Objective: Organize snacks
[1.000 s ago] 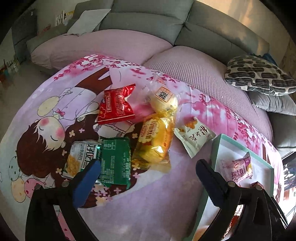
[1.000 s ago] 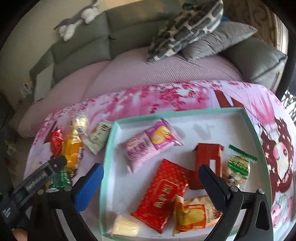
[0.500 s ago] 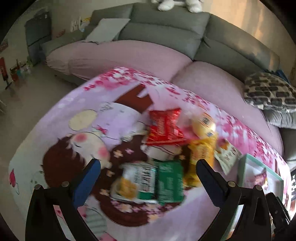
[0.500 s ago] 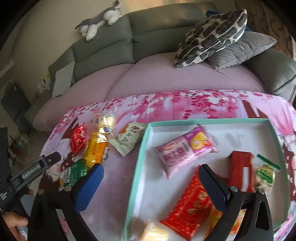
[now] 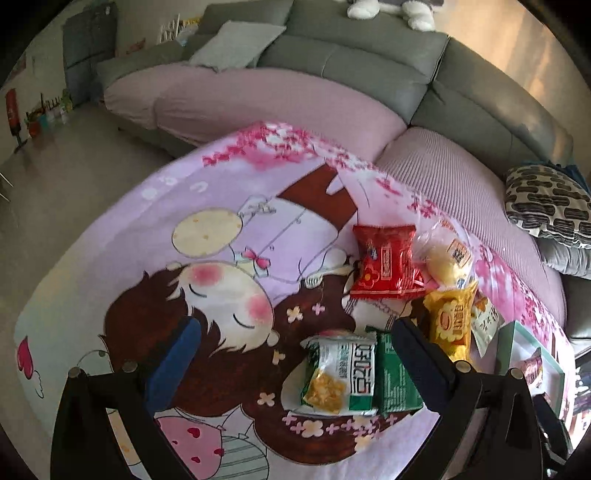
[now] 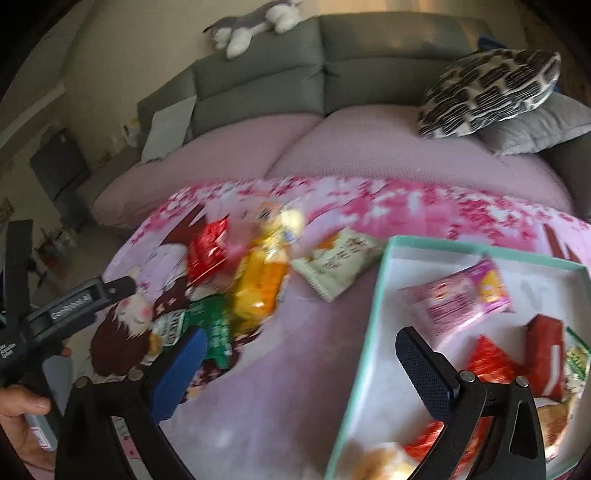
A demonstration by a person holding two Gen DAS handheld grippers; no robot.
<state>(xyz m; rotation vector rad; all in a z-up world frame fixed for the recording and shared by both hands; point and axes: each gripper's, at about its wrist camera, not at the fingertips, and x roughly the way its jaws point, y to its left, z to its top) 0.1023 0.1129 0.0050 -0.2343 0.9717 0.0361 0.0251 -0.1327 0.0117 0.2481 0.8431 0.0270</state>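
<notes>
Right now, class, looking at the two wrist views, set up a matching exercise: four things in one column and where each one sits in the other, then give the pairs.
Things
1. pink packet
2. red packet
3. plush toy
4. patterned cushion

Places
A. on top of the sofa back
B. inside the teal box
C. on the cartoon cloth, outside the box
D. on the sofa seat, leaning on a grey cushion

Pairs: 1-B, 2-C, 3-A, 4-D

Loose snack packets flat beside teal-rimmed tray.
</notes>
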